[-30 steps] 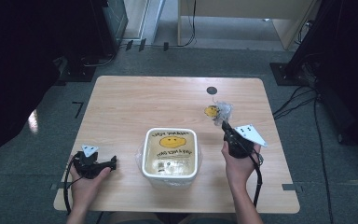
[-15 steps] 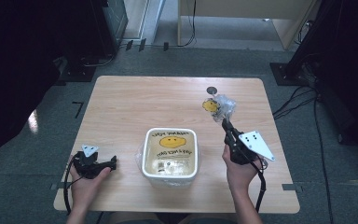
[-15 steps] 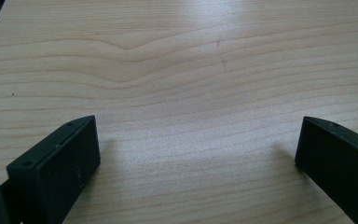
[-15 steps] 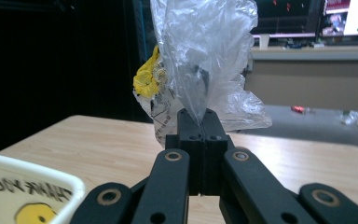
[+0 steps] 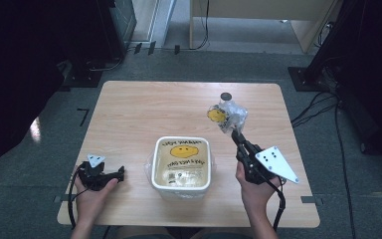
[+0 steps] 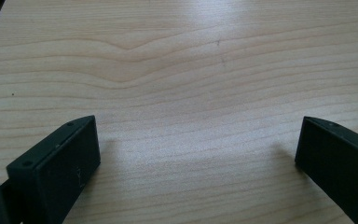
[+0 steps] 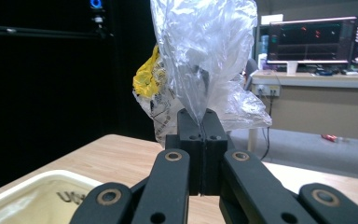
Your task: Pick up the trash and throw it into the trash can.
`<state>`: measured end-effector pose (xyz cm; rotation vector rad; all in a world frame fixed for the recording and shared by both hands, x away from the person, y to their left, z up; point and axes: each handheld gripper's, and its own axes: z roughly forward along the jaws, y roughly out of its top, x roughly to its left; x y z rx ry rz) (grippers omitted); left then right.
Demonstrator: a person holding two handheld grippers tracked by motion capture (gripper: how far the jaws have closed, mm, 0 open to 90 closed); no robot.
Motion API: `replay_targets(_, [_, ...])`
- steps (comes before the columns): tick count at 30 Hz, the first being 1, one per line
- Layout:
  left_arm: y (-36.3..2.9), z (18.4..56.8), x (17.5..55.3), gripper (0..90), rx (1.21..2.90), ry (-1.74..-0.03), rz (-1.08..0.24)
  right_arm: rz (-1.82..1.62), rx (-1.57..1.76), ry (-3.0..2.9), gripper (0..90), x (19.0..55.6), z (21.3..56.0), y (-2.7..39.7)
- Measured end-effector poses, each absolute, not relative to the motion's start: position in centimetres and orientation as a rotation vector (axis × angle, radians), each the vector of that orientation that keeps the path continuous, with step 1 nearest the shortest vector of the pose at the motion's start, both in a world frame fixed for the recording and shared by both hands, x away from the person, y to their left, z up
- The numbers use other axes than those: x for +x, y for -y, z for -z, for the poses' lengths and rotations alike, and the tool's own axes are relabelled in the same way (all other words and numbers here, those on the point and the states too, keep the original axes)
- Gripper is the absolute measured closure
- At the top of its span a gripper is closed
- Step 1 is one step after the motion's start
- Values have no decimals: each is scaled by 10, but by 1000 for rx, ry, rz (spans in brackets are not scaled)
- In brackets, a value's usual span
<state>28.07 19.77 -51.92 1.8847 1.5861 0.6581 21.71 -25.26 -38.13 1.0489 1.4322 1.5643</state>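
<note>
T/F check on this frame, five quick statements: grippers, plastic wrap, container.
1. The right gripper is shut on the plastic wrap. True.
2. The left gripper holds the container. False: its jaws are open over bare table.
3. The wrap lies flat on the table. False: it is held up in the air.
4. The container stands between the two hands. True.
5. The container has a smiley face on top. True.
</note>
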Motion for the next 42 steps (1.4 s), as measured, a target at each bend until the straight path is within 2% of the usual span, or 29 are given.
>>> replay_targets(22, [-198, 519, 281, 0, 1886, -1586, -658, -1697, 890, -1561, 900, 190, 371, 231])
replay_targets(42, [-197, 519, 281, 0, 1882, -1586, -657, -1743, 808, -1838, 900, 196, 384, 215])
